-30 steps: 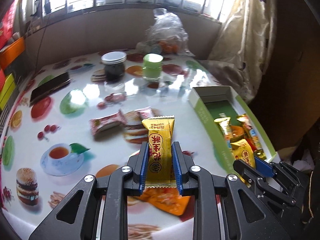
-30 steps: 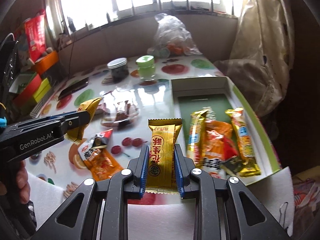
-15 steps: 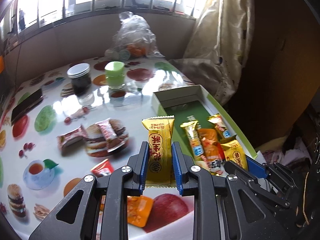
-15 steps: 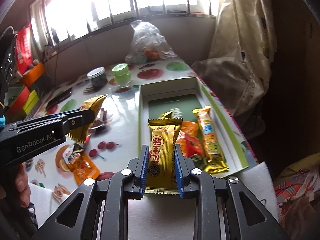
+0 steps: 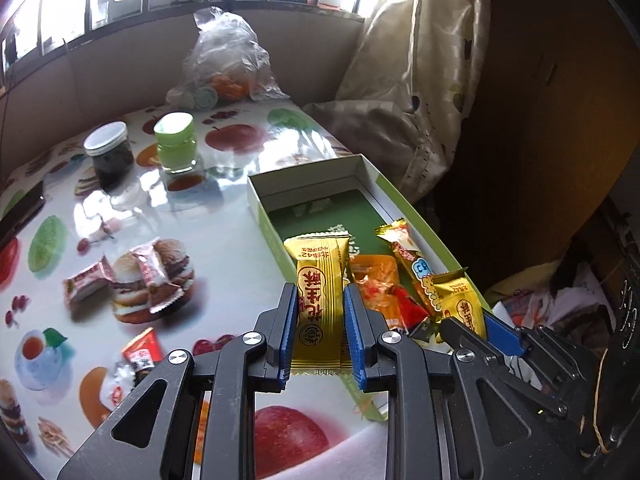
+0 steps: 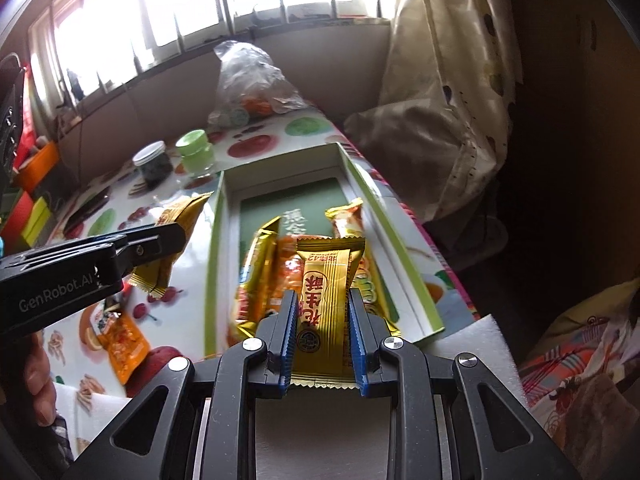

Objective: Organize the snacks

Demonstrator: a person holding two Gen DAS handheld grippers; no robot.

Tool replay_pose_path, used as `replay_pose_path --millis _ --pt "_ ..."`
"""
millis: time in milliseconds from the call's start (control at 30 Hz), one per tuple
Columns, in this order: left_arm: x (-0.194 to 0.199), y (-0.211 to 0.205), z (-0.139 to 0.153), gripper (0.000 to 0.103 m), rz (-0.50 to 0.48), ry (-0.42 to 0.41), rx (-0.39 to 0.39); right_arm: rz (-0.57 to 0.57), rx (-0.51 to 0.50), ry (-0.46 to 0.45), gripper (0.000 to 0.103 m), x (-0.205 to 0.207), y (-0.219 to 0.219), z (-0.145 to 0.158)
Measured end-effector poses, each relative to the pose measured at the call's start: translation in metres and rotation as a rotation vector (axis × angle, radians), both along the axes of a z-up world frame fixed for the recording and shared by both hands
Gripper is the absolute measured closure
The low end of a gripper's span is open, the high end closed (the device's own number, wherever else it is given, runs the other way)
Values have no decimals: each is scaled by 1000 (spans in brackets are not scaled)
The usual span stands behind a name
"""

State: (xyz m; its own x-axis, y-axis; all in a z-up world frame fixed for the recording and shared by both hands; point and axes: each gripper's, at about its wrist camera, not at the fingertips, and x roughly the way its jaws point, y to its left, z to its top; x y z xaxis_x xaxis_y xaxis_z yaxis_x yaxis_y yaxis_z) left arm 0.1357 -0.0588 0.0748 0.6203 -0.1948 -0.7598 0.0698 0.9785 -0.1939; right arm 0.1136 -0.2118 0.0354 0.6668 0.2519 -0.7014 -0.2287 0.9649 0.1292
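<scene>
My left gripper (image 5: 320,296) is shut on a yellow snack packet (image 5: 320,264), which hangs over the left wall of the open green-rimmed box (image 5: 308,176). My right gripper (image 6: 324,304) is shut on a matching yellow packet (image 6: 330,276) above the box's (image 6: 280,168) near end. An orange packet (image 5: 374,280) and long yellow bars (image 6: 256,272) lie inside the box. Each gripper also shows in the other's view: the right gripper (image 5: 464,328) at the box's near right corner, the left gripper (image 6: 172,240) left of the box. Pink wrappers (image 5: 86,284) and an orange packet (image 6: 120,336) lie loose on the table.
A dark jar with a white lid (image 5: 108,152) and a green jar (image 5: 176,144) stand behind the box, with a plastic bag (image 5: 228,64) further back. A curtain (image 5: 420,80) hangs right of the table. A white foam pad (image 6: 472,344) lies at the near edge. A hand (image 6: 38,376) holds the left gripper.
Both grippers have travelled to the right with their yellow packets still held. The box has come nearer in both views, and the loose snacks have slid off to the left.
</scene>
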Motion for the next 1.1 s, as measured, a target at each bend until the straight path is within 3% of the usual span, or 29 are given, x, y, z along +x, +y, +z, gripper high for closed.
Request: replay_pose_path --millis 1100 --pt "32 -25 -33 78 -36 86 14 20 -57 -15 79 27 3 -24"
